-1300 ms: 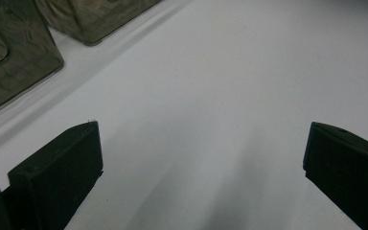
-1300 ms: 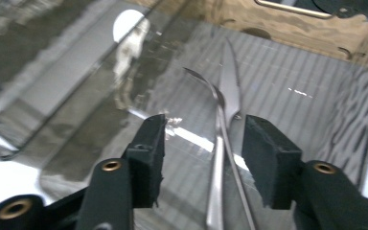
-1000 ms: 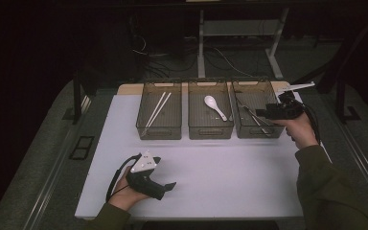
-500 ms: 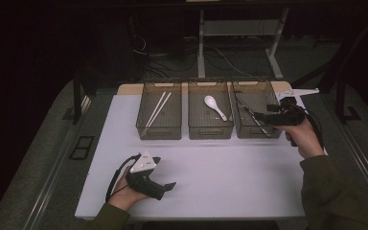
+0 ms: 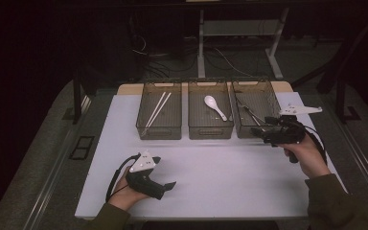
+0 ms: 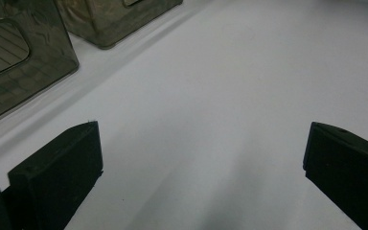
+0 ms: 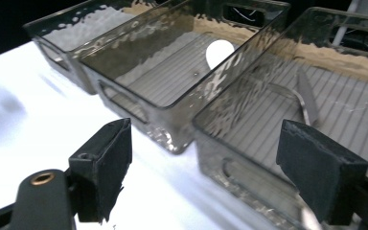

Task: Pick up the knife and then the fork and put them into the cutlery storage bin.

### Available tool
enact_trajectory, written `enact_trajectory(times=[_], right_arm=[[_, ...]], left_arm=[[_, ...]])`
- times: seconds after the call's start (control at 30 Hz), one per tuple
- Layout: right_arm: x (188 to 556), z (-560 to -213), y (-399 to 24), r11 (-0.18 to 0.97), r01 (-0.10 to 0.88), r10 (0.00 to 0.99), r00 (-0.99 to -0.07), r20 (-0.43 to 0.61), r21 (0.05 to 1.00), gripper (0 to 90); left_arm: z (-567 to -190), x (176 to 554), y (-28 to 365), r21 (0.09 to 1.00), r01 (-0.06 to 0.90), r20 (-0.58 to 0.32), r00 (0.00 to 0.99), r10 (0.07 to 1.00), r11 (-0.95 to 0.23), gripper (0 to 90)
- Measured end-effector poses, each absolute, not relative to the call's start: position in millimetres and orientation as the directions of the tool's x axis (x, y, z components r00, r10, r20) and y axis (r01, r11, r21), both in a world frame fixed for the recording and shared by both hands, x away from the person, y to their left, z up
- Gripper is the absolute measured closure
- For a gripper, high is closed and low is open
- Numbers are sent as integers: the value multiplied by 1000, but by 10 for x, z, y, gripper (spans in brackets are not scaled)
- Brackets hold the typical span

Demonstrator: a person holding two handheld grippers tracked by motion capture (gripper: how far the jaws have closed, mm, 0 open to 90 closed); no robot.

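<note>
Three smoked bins (image 5: 210, 132) are lined along the bench's (image 5: 220, 177) far edge. The tongs (image 5: 251, 114) lie released in the right-hand bin. Right gripper (image 5: 258, 132): jaws just opened, nothing between them. Left gripper (image 5: 165, 188): spread, empty, near the front edge. Risk: that bin's front wall could be clipped during withdrawal. Tongs' outline is indistinct through rippled plastic.

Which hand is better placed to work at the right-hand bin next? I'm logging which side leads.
Right. The right gripper sits at the right-hand bin holding the metal utensil, fingers just opened and empty. The left gripper rests near the table's front edge.
</note>
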State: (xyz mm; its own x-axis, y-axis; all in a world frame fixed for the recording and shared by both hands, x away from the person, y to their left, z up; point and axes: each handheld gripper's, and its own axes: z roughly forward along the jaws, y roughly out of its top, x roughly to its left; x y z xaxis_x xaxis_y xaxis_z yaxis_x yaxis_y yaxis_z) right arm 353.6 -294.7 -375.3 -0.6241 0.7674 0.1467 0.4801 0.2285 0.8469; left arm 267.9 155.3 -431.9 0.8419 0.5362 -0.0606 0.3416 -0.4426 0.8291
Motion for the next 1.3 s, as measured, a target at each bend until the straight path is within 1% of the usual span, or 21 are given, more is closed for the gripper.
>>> enact_trajectory(times=[0.37,0.73,1.13,1.2,1.3], right_arm=[[3168,-3944,-2911,246,471,737,-658,152,847,184],[2953,-4184,-2977,259,487,737,-658,155,834,184],[2755,-4272,-2987,264,474,728,-669,149,840,182],[2736,-4284,-2979,268,481,726,-670,153,835,157],[2712,-4303,-2969,270,480,723,-674,153,835,157]], left_arm=[[-4304,2658,1559,836,339,-65,842,535,-431,0],[-4303,2655,1544,835,330,-59,850,523,-441,0],[-4296,2642,1542,837,336,-69,848,525,-433,0],[-4295,2640,1541,836,337,-70,848,526,-433,0],[-4294,2637,1540,837,338,-72,847,526,-430,0]])
